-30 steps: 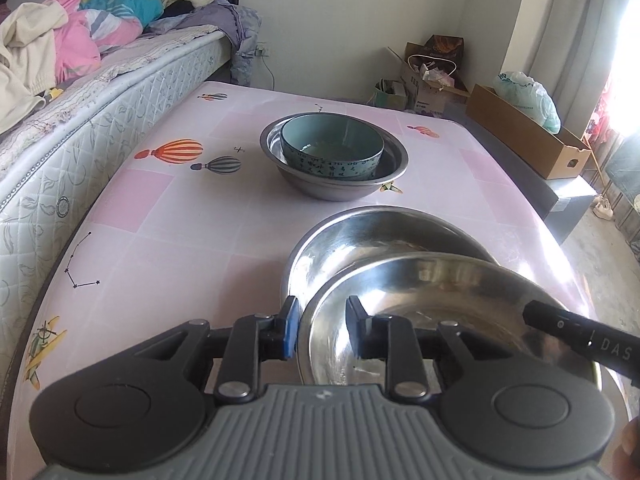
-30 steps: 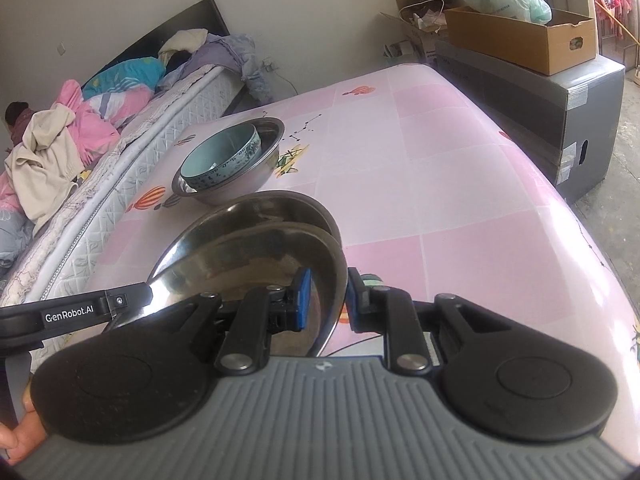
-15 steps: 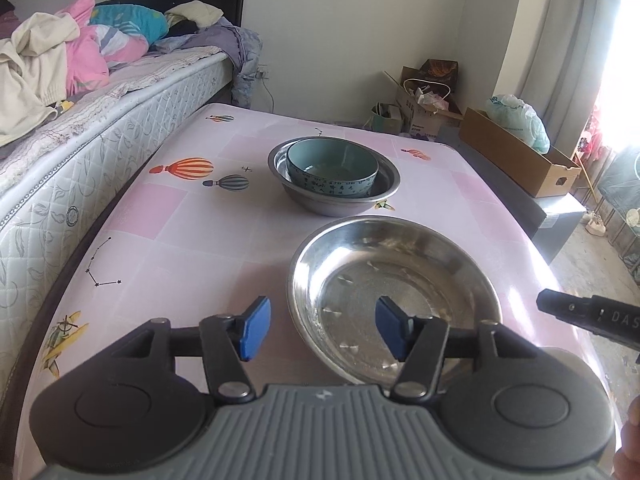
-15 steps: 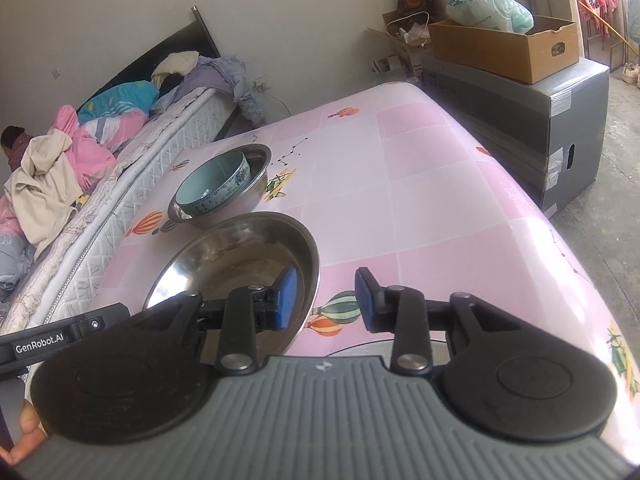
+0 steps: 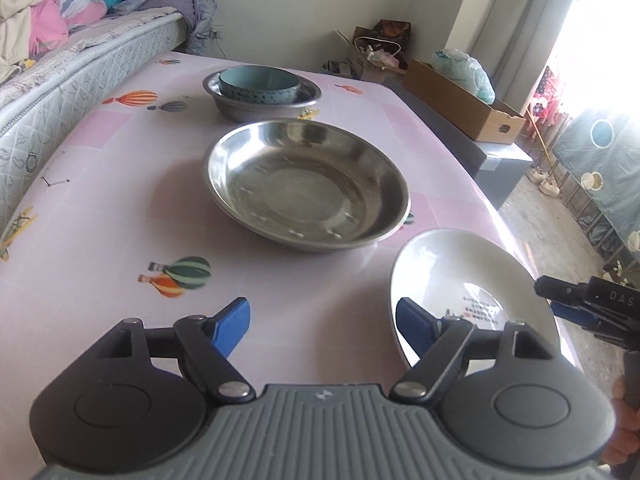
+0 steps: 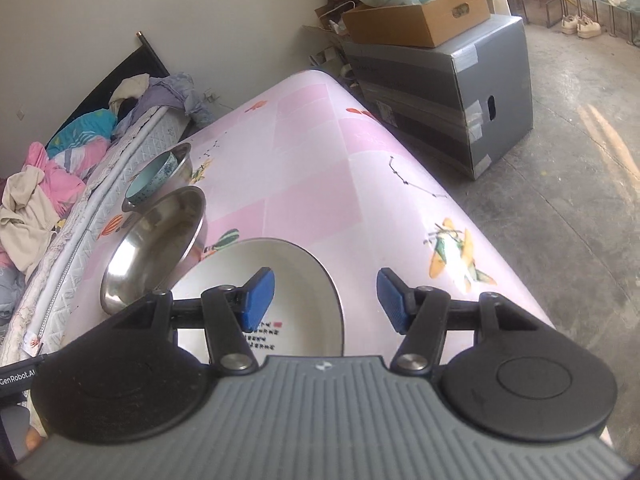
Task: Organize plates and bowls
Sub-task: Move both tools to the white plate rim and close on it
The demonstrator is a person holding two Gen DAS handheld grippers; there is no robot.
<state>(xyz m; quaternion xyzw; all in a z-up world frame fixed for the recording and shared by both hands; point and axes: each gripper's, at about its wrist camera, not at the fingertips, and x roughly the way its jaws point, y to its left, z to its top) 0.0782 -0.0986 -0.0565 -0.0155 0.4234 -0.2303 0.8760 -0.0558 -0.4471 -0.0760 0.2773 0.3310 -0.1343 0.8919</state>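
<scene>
**White plate sits close to the table's edge**

Our main worry is the white plate [image 5: 460,276]: it lies at the near right edge of the table [image 5: 120,208], and a careless nudge could slide it off. Our left gripper [image 5: 322,326] is released, its jaws opening over bare cloth. Our right gripper [image 6: 326,298] is also opening, empty, straddling the plate's rim without touching. The plate looks glossy, with printed text. The shallow steel dish [image 5: 306,184] rests mid-table, shiny and slippery-looking.
</scene>
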